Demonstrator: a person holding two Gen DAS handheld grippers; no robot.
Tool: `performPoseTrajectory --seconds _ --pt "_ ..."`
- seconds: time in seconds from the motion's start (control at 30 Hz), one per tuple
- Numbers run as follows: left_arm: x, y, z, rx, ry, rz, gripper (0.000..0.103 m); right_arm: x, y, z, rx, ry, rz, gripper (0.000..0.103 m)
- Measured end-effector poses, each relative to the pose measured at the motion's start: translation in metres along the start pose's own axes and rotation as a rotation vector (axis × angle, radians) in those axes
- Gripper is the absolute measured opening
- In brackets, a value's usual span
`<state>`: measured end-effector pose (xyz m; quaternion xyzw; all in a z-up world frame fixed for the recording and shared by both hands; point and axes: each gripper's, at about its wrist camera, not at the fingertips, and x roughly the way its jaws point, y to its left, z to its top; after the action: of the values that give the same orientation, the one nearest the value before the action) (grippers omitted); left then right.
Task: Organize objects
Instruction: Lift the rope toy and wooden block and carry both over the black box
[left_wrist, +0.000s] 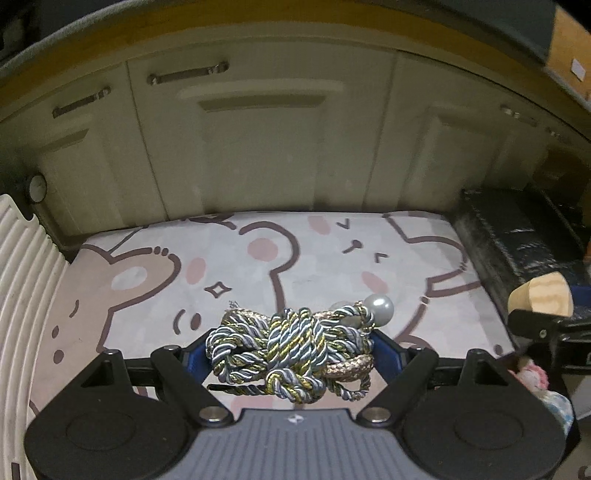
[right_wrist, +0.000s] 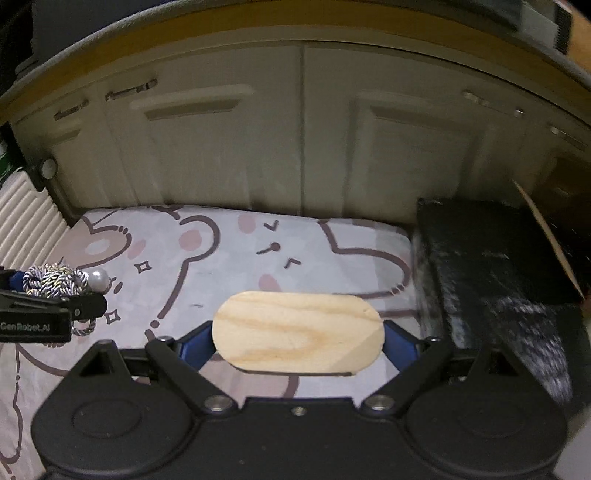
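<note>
A bundle of twisted grey, gold and white cord (left_wrist: 291, 350) with a large pearl bead (left_wrist: 380, 309) is clamped between the blue pads of my left gripper (left_wrist: 290, 356), held above the cartoon-bear mat (left_wrist: 332, 258). The same cord bundle (right_wrist: 55, 281) shows at the left edge of the right wrist view. My right gripper (right_wrist: 298, 341) is shut on an oval pale wooden block (right_wrist: 297, 332), also lifted over the mat (right_wrist: 221, 258). In the left wrist view the wooden block (left_wrist: 541, 297) pokes in at the right edge.
Cream cabinet doors (left_wrist: 258, 147) with metal handles stand behind the mat. A black box (right_wrist: 491, 266) lies right of the mat. A white ribbed tray (left_wrist: 26, 280) sits at the left. A small plush toy (left_wrist: 535, 376) lies low at the right.
</note>
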<state>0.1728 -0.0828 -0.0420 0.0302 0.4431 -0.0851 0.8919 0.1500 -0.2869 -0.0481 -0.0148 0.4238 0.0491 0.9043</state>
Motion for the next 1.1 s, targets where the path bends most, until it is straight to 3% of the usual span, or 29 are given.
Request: performPoseTrajectory --seconds 0.57,0.87,1.1 --pt "-0.029 -0.055 -0.031 0.045 -0.022 -0.122 0.084 -0.040 -0.033 -0.050 0.117 0.001 -0.049 0.094" --pt "-0.032 -0.083 -0.041 0.115 0.009 -0.225 0.084 -0.022 -0.055 -0.059 0.159 0.054 -0.073 0.094" --pt "-0.018 -0.102 -0.058 0.177 0.091 -0.260 0.084 0.000 -0.063 -0.060 0.173 0.095 -0.054 0.094"
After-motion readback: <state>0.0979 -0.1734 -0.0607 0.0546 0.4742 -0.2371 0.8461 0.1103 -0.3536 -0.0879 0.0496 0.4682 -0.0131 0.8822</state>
